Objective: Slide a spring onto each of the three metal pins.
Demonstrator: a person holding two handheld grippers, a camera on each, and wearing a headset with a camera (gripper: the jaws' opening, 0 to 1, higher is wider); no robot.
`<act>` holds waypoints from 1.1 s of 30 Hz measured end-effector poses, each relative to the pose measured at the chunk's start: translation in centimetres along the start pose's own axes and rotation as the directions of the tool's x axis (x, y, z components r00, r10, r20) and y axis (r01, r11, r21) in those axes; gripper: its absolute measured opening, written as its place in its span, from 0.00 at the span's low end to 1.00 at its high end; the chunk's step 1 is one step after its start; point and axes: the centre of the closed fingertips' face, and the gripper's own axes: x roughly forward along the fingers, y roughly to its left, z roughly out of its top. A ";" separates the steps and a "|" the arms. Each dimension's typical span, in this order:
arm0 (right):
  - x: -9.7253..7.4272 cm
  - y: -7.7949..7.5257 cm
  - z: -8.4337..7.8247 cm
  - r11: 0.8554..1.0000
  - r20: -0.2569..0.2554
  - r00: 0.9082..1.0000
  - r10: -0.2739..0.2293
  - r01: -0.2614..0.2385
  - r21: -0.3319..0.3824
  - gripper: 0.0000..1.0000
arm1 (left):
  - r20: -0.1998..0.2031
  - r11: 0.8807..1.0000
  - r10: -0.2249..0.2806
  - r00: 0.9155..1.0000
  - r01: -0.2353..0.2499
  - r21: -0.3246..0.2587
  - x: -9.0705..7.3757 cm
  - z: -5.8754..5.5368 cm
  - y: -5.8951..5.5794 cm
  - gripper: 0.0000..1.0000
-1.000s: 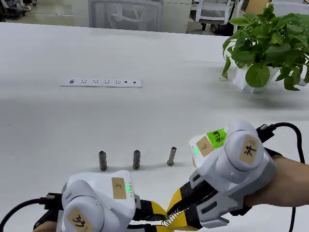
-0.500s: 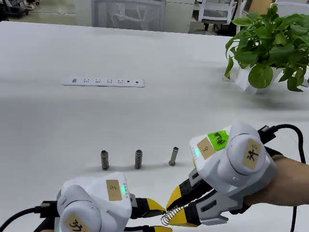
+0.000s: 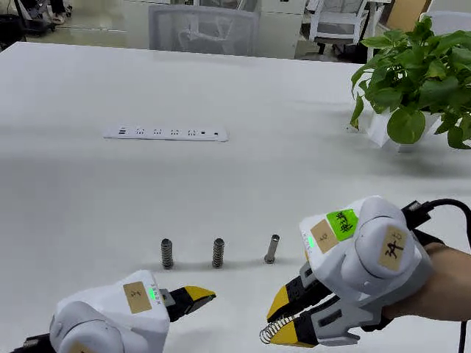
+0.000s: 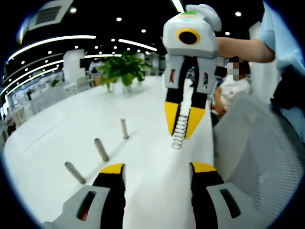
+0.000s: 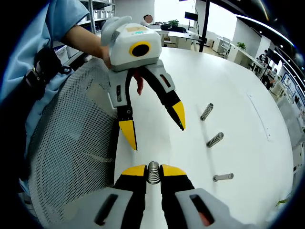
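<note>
The tabletop is wide and white, with a potted plant at its far right corner and a power strip lying toward the far edge.

Your right hand-held gripper hangs over the near edge with its jaws closed on the last spring, which is pinched across its coils and pokes out past the tips. Your left hand-held gripper is beside it over the near edge, jaws spread and holding nothing.

Three pins stand in a row just in from the near edge. The left pin and the middle pin already wear springs. The right pin is bare.

The main risk is the pinch itself:
- **Angle:** the spring sits askew in the jaws, so its bore may miss the pin tip and catch on it.
- **Tipping:** a sideways nudge could topple the pin, or knock its sprung neighbour.
- **Grip:** squeeze harder and the coils may buckle, or the spring may shoot out of the jaws.
</note>
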 end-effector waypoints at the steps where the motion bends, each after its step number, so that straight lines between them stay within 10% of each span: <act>1: -0.1 -0.2 0.0 1.000 -0.002 1.000 -0.003 0.003 -0.001 0.12 | 0.003 1.000 0.013 1.000 -0.013 -0.010 -0.1 0.0 0.3 0.56; 18: -0.7 -3.3 -1.0 0.999 -0.056 0.998 0.001 -0.003 -0.033 0.12 | -0.018 0.955 0.261 0.965 -0.260 -0.143 -2.6 -2.2 4.5 1.00; 33: -3.4 -9.7 -2.0 0.993 -0.164 0.984 -0.070 0.053 -0.104 0.12 | -0.031 0.924 0.339 0.940 -0.339 -0.177 -4.0 -3.3 6.2 1.00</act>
